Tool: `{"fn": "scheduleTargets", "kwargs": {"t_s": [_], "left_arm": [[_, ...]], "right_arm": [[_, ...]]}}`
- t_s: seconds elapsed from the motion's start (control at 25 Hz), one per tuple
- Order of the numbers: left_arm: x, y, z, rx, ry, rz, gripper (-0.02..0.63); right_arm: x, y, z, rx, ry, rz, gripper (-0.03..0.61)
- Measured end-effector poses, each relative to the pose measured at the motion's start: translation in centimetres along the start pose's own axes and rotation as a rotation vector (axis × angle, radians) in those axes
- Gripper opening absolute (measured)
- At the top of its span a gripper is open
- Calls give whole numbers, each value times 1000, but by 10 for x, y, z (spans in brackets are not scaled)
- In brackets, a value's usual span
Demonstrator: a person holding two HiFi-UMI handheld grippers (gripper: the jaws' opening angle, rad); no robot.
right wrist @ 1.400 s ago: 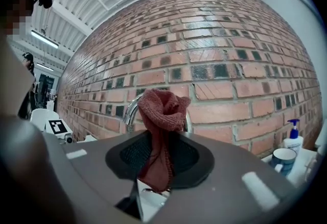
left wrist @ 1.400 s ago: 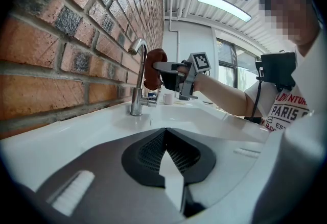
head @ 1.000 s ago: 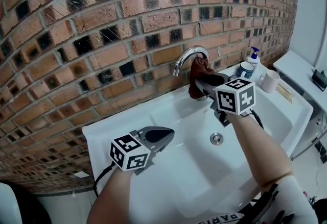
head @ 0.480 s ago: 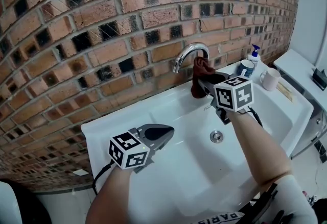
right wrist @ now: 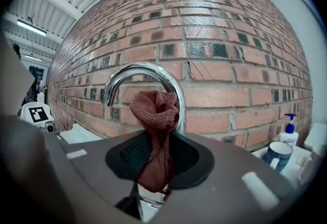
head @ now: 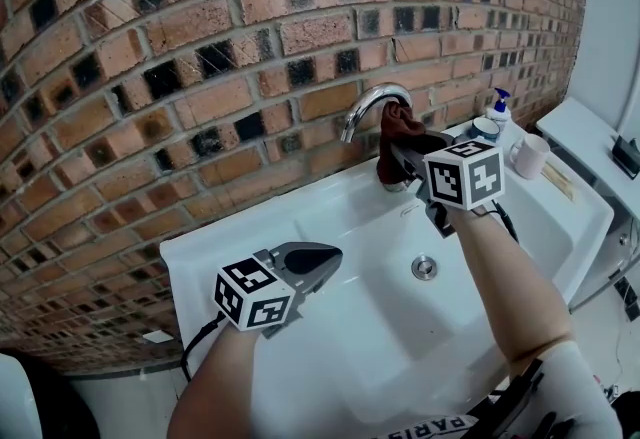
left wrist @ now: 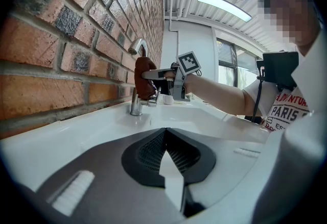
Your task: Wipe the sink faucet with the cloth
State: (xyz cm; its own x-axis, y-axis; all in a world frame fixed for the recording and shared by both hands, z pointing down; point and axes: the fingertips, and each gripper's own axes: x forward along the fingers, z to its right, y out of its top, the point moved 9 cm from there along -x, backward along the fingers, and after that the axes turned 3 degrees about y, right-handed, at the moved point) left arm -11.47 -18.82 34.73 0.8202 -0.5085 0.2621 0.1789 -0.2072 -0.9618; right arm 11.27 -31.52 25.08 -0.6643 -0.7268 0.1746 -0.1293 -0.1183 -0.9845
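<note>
Close beside faucet (head: 365,107) and cloth (head: 392,135) stand soap bottle (head: 498,108), cup (head: 484,131), mug (head: 527,158).

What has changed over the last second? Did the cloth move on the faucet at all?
The right gripper, shut on the cloth, has shifted slightly up and toward the wall. This slid the cloth a little along the faucet. Nothing was taken hold of or let go. The left gripper stays shut and empty over the left side of the sink. The mug and soap bottle have not moved.
</note>
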Motion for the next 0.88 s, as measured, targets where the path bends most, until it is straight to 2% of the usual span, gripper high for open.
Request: {"fn": "scheduleTargets", "kwargs": {"t_s": [0.4, 0.88], "left_arm": [[0, 0, 0, 0, -3, -1, 6], [0, 0, 0, -1, -5, -2, 6]], "right_arm": [[-5, 27, -11, -33, 7, 58, 95], [1, 33, -44, -71, 109, 91, 97]]}}
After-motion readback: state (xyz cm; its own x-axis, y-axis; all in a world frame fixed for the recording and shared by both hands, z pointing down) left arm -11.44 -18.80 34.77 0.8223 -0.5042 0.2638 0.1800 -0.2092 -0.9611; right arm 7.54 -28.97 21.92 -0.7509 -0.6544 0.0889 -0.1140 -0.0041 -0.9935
